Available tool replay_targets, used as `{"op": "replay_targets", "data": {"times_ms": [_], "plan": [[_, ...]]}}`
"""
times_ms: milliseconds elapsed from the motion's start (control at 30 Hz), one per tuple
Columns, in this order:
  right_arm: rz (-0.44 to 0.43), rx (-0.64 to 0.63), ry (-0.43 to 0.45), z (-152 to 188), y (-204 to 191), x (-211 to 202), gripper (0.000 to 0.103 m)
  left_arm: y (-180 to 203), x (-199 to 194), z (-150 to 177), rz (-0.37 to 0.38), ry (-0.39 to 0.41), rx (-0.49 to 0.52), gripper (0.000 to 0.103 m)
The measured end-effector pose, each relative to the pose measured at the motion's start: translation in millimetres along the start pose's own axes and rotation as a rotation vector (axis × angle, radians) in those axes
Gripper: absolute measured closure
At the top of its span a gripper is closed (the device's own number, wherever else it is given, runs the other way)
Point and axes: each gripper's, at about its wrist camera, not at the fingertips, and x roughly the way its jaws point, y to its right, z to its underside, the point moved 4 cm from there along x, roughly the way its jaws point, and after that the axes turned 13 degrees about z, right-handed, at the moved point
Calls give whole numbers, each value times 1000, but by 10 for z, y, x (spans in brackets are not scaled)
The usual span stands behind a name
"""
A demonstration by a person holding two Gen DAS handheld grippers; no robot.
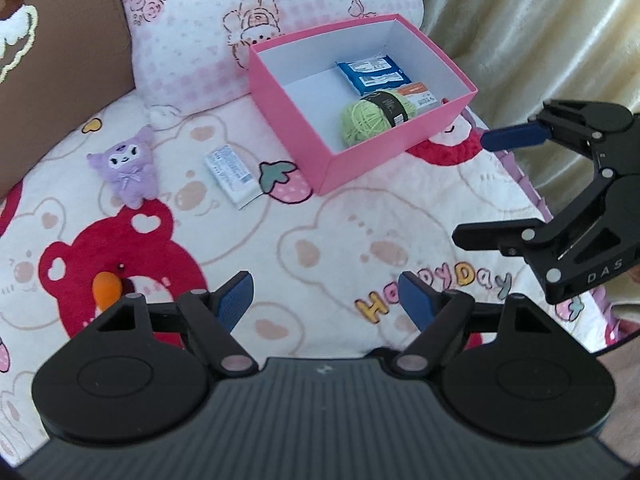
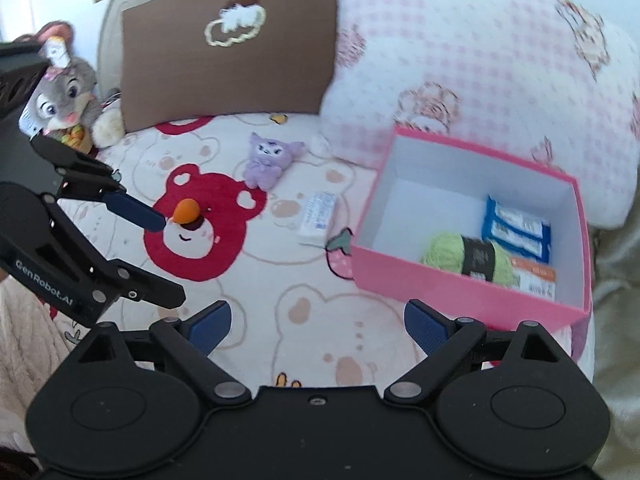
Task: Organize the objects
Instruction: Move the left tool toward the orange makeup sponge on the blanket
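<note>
A pink open box (image 1: 360, 156) (image 2: 440, 284) stands on the bear-print blanket. Inside it lie a green yarn ball (image 1: 360, 120) (image 2: 444, 254), a blue packet (image 1: 372, 74) (image 2: 516, 232) and an orange-and-white packet (image 1: 416, 96) (image 2: 536, 278). Left of the box, on the blanket, are a white packet (image 1: 232, 172) (image 2: 318, 216), a purple plush (image 1: 128, 168) (image 2: 268, 160) and a small orange object (image 1: 106, 290) (image 2: 186, 211). My left gripper (image 1: 326, 300) (image 2: 166, 260) hovers open near the orange object, holding nothing. My right gripper (image 1: 474, 188) (image 2: 318, 324) is open and empty beside the box's near right corner.
A brown cushion (image 2: 228, 52) and a pink checked pillow (image 1: 248, 8) (image 2: 480, 72) lean behind the box. A grey rabbit plush (image 2: 64, 96) sits at the far left. A beige curtain (image 1: 540, 32) hangs beyond the blanket's right edge.
</note>
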Motion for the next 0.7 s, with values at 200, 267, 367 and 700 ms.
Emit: {"op": "replay_targets", "data": {"times_ms": [200,267,367,700], "plan": [[15,-103,58,-56,-322,-6,8,-104,-139,153,0,33,18,24],[10,-133,59,-73,-428,17,8,-148,-160,198,1,38,14,24],[-9,-161,46,-102,-575,57,8,-229,-185,258,-17,46,16,24],[-23,-251,29,-161,-955,208,8,-558,-292,292,-14,109,-16,24]]}}
